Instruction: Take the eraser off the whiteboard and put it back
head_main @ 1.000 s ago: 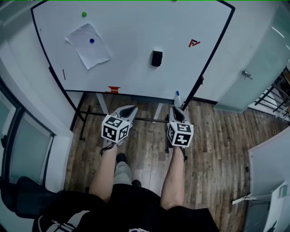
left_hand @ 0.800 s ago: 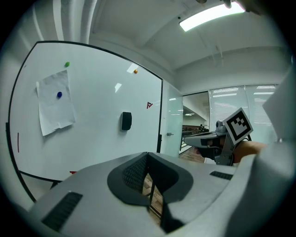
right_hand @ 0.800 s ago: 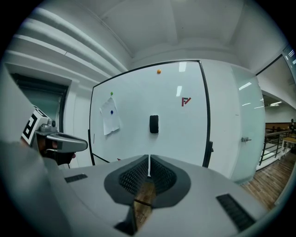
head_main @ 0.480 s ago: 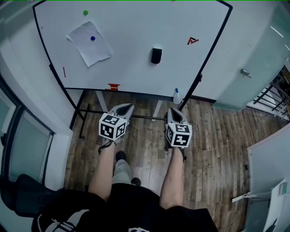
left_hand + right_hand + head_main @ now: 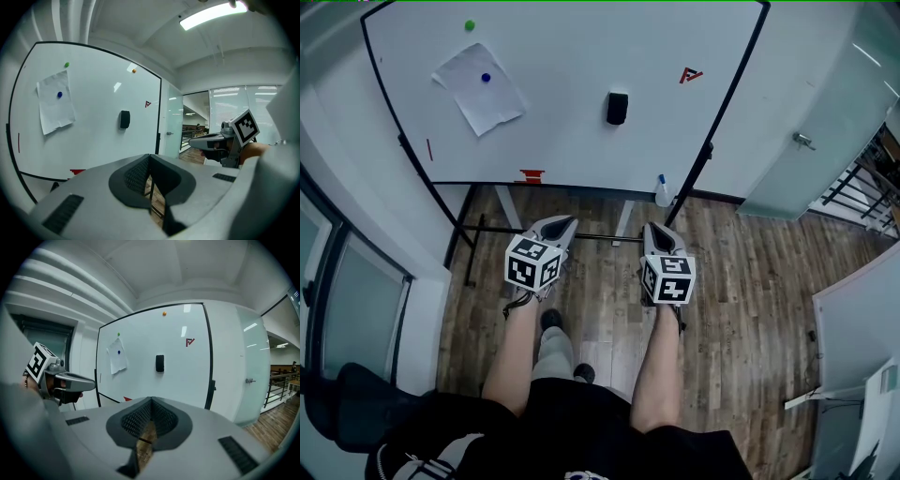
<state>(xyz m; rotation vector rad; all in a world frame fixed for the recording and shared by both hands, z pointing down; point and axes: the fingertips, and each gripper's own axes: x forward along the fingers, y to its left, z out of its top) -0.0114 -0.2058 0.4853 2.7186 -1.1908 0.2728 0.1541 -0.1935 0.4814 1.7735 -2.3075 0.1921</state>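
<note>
A black eraser [image 5: 617, 108] sticks to the upright whiteboard [image 5: 572, 141], right of its middle. It also shows in the left gripper view [image 5: 124, 119] and the right gripper view [image 5: 160, 363]. My left gripper [image 5: 565, 223] and right gripper [image 5: 661, 230] are held side by side over the wooden floor, well short of the board and pointing towards it. Seen along its own jaws, the left gripper [image 5: 149, 157] has its tips together and holds nothing. The right gripper [image 5: 151, 400] is likewise shut and empty. The eraser stands far from both.
A sheet of paper [image 5: 478, 86] hangs under a blue magnet at the board's upper left, with a green magnet [image 5: 470, 25] above it. A spray bottle [image 5: 661, 191] stands by the board's right leg. A glass door [image 5: 811, 141] is at the right, a wall at the left.
In the head view the whiteboard and eraser have slid a little up and left. Both grippers keep nearly the same places in the picture, a bit farther from the board.
</note>
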